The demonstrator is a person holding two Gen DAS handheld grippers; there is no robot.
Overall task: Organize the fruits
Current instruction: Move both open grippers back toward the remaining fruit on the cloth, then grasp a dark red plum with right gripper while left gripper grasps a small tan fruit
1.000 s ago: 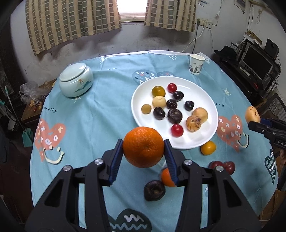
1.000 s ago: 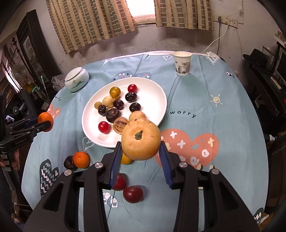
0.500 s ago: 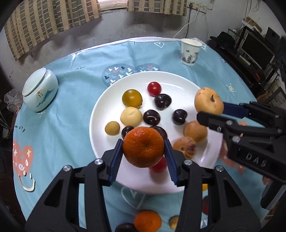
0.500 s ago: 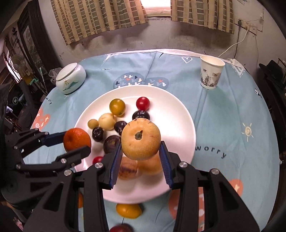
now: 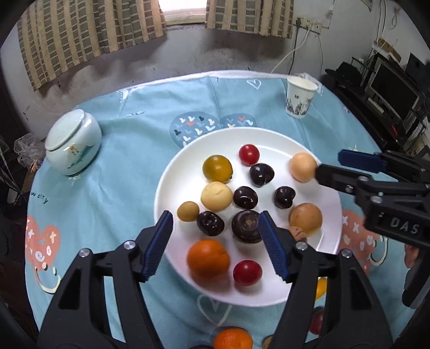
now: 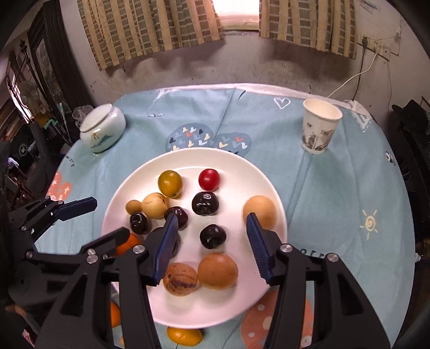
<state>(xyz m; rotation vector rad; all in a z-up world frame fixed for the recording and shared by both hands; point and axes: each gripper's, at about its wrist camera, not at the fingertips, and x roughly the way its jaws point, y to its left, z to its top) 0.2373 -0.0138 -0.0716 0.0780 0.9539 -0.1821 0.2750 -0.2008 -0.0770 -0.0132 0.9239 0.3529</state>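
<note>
Left wrist: orange (image 5: 208, 258) below open jaws

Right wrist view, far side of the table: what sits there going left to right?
Lidded ceramic jar → heart-print patches on the tablecloth → paper cup. The white plate lies nearer than all three.

Left claw (image 5: 216, 241) and right claw (image 6: 212, 241), both just opening, empty.

Checked curtains (image 6: 150, 29); bright window (image 6: 239, 12); stained wall (image 6: 242, 69)
</note>
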